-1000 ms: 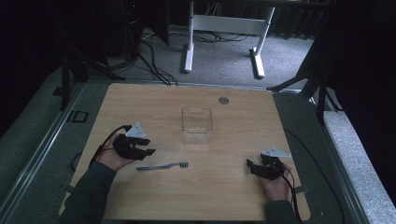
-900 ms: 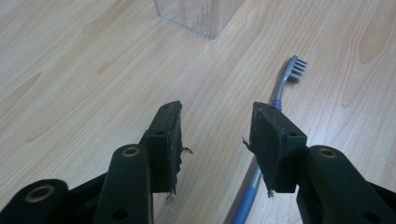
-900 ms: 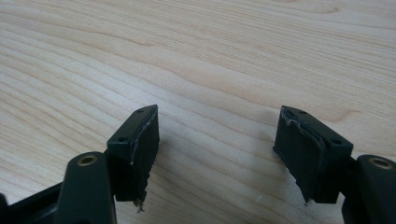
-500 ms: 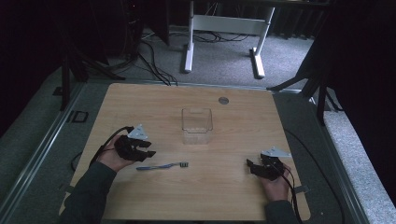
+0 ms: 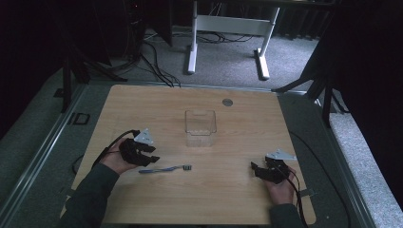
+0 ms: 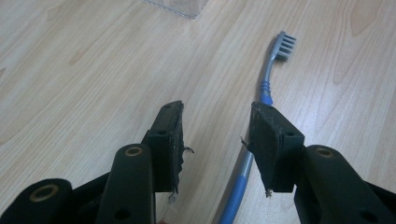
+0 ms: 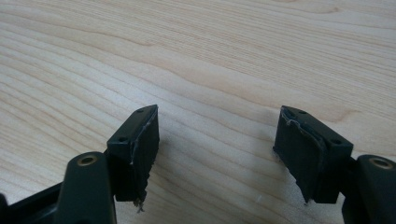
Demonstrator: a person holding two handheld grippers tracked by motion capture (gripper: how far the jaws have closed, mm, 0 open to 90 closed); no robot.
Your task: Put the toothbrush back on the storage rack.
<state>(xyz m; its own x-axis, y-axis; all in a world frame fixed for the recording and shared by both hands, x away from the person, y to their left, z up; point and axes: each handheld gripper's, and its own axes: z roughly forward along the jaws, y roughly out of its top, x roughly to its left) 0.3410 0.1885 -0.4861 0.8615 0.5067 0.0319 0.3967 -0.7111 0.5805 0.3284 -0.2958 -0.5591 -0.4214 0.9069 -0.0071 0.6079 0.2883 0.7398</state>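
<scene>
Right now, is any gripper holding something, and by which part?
Nothing is held. The left gripper is open, with the toothbrush handle passing under one of its fingers. The right gripper is open over bare table.

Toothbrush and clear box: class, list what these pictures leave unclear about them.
- Toothbrush: in the left gripper view, handle end cut off by the bottom edge; part of the handle hidden behind one pad.
- Clear box: in the high view, contents too small to tell.
</scene>
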